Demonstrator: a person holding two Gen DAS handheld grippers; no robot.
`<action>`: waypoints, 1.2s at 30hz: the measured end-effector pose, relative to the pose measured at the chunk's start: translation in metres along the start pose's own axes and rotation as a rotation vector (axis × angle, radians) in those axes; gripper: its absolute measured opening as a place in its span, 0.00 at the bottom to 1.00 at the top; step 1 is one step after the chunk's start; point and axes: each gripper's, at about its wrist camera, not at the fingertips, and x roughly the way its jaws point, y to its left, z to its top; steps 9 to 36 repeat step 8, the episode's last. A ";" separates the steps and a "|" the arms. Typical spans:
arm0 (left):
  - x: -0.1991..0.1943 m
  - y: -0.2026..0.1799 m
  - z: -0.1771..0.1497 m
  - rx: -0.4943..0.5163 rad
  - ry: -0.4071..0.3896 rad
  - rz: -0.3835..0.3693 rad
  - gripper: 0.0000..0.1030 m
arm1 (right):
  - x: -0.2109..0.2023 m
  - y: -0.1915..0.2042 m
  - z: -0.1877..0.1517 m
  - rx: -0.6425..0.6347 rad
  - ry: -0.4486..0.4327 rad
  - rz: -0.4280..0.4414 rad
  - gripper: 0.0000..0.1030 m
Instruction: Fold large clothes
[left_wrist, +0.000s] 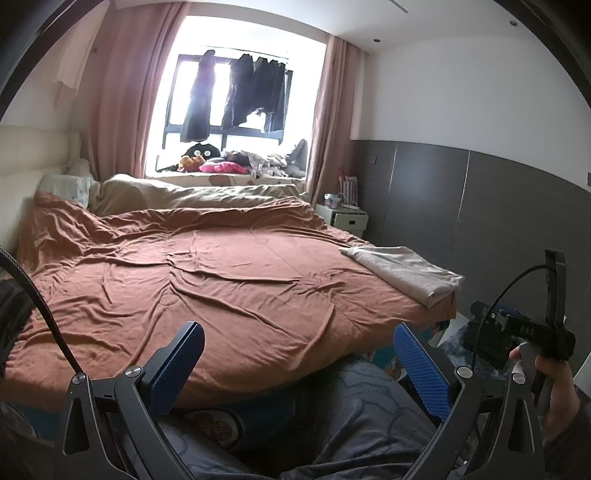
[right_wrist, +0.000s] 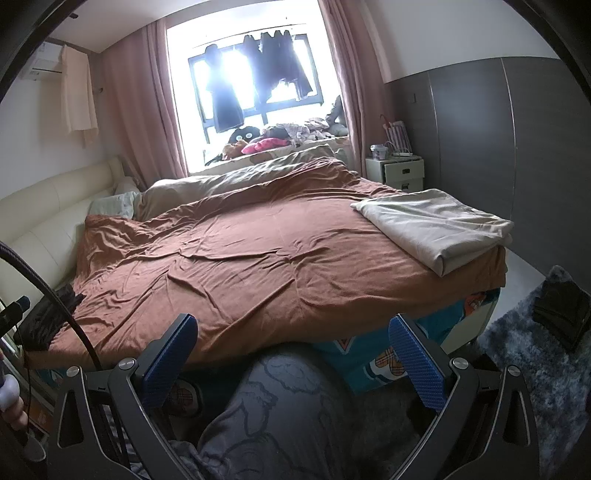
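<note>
One folded beige garment (right_wrist: 436, 225) on the bed's far right corner near the foot edge, lying flat on the brown cover (right_wrist: 258, 251), folded edge toward the camera, one side overhanging the bed edge slightly. Seen also from the left wrist view (left_wrist: 402, 271), in the same corner. One dark bundle of cloth (right_wrist: 48, 314) at the opposite, left edge of the bed, touching the cover.

Two claws, both spread wide and holding nothing. Right claw (right_wrist: 293, 350) low in front of the bed's near edge, blue pads (right_wrist: 417, 365) apart over a grey-patterned trouser leg (right_wrist: 280, 402); beige garment up and to the right of it, well apart, across the cover's corner. Left claw (left_wrist: 299, 358) likewise below the near edge — garment ahead and to the right, well apart, nothing between its fingers but bed and trouser leg.

One hand (left_wrist: 554, 376) at the right rim of the left wrist view, gripping the other tool's handle.

Further out: one bed with a cream headboard (right_wrist: 48, 206) on the left, one beige duvet (right_wrist: 236, 177) bunched along the far side, one pale pillow (right_wrist: 110, 203). One white nightstand (right_wrist: 399, 170) past the far corner. One window (right_wrist: 255, 74) flanked by two pink curtains, dark clothes hanging in front of the glass — count unclear against the glare. Soft toys and crumpled laundry on the sill. One grey shaggy rug (right_wrist: 524, 369) on the floor at right.
</note>
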 end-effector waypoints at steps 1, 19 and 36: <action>0.000 0.000 0.000 0.000 0.000 0.000 1.00 | 0.000 0.000 0.000 0.000 0.001 0.000 1.00; 0.001 -0.001 -0.001 -0.002 0.000 0.003 1.00 | 0.001 -0.002 0.000 0.004 0.004 0.004 1.00; 0.001 -0.001 -0.001 -0.002 0.000 0.003 1.00 | 0.001 -0.002 0.000 0.004 0.004 0.004 1.00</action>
